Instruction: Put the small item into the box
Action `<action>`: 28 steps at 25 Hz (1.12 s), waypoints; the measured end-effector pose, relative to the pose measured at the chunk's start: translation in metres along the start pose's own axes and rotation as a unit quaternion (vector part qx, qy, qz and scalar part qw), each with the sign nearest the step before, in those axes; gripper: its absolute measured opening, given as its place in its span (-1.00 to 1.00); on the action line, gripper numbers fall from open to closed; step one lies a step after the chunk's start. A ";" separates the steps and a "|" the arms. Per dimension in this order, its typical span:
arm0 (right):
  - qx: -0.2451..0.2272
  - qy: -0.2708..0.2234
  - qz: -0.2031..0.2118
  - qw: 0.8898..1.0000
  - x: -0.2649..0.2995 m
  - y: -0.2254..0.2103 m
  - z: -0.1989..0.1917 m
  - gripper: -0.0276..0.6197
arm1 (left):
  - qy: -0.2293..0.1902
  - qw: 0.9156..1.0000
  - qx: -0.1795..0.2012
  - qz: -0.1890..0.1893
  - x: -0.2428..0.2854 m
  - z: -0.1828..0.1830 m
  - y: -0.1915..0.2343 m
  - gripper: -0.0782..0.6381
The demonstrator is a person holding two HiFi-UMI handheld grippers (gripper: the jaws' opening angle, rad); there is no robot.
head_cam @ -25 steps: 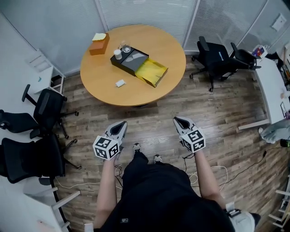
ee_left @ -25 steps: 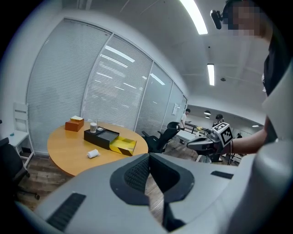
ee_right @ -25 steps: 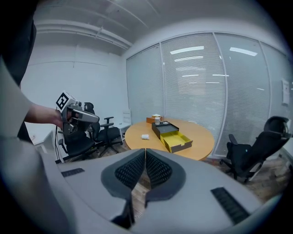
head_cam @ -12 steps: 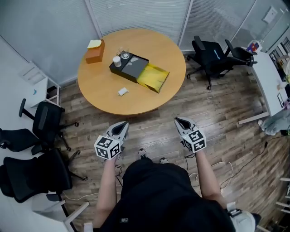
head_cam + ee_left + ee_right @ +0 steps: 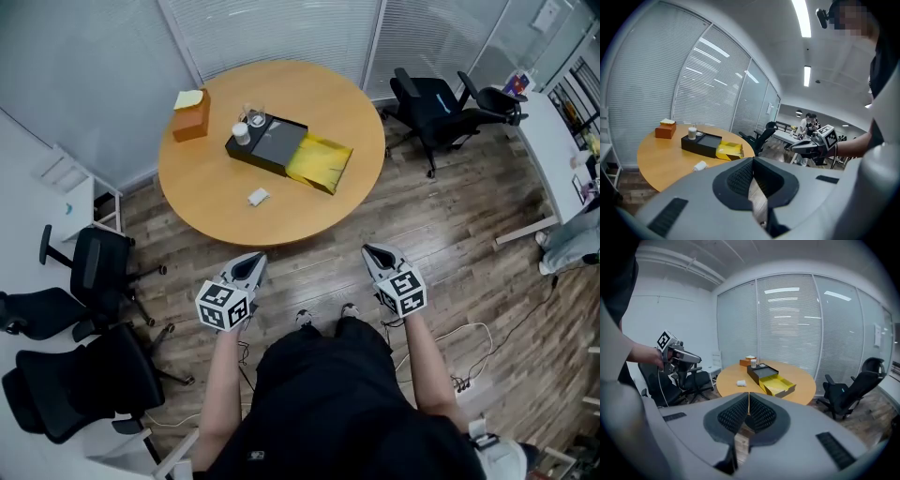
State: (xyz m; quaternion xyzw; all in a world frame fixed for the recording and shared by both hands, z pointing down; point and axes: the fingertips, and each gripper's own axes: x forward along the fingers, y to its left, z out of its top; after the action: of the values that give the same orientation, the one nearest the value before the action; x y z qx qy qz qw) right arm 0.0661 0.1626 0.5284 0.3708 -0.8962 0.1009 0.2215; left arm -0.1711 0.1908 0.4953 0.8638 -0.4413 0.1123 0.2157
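A small white item [image 5: 258, 197] lies on the round wooden table [image 5: 216, 192], near its front edge. Behind it stands a black box [image 5: 265, 144] with a yellow drawer [image 5: 320, 161] pulled out to the right. The same item [image 5: 700, 165] [image 5: 741, 383] and box [image 5: 702, 144] [image 5: 762, 372] show in both gripper views. My left gripper [image 5: 253, 262] and right gripper [image 5: 372, 251] are held over the wooden floor, well short of the table. Both are shut with nothing between the jaws.
An orange tissue box [image 5: 190, 114] and a white cup [image 5: 241, 133] with a glass beside it stand at the table's back. Black office chairs [image 5: 98, 262] crowd the left side; others [image 5: 433, 98] stand at the right. Cables [image 5: 469, 342] lie on the floor.
The view has shifted slightly, with the table a little farther left and the person's feet stepping forward. Both grippers keep their pose and stay shut.
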 end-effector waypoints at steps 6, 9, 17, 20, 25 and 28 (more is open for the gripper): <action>0.004 0.005 0.003 1.000 0.007 -0.014 -0.003 -0.90 | 0.004 1.000 -0.006 0.005 0.011 -0.001 0.001 -0.76; 0.000 0.007 0.014 1.000 0.013 -0.023 -0.004 -0.90 | 0.001 1.000 -0.014 0.018 0.016 0.000 0.001 -0.76; -0.010 0.006 0.051 0.999 0.039 -0.064 0.011 -0.90 | -0.002 0.998 -0.024 0.055 0.048 0.017 0.004 -0.76; -0.013 0.005 0.063 0.998 0.045 -0.085 0.012 -0.90 | -0.005 0.997 -0.028 0.069 0.064 0.023 0.000 -0.76; -0.020 0.003 0.081 0.996 0.052 -0.119 0.014 -0.90 | -0.011 0.995 -0.039 0.087 0.091 0.033 -0.005 -0.76; -0.021 0.001 0.088 0.996 0.053 -0.139 0.015 -0.90 | -0.016 0.995 -0.038 0.095 0.109 0.041 -0.010 -0.76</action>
State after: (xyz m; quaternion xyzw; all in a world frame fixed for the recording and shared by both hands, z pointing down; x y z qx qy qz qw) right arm 0.1271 0.0269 0.5426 0.2856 -0.9270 0.1020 0.2206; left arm -0.0995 0.0990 0.4985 0.8110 -0.5283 0.1020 0.2298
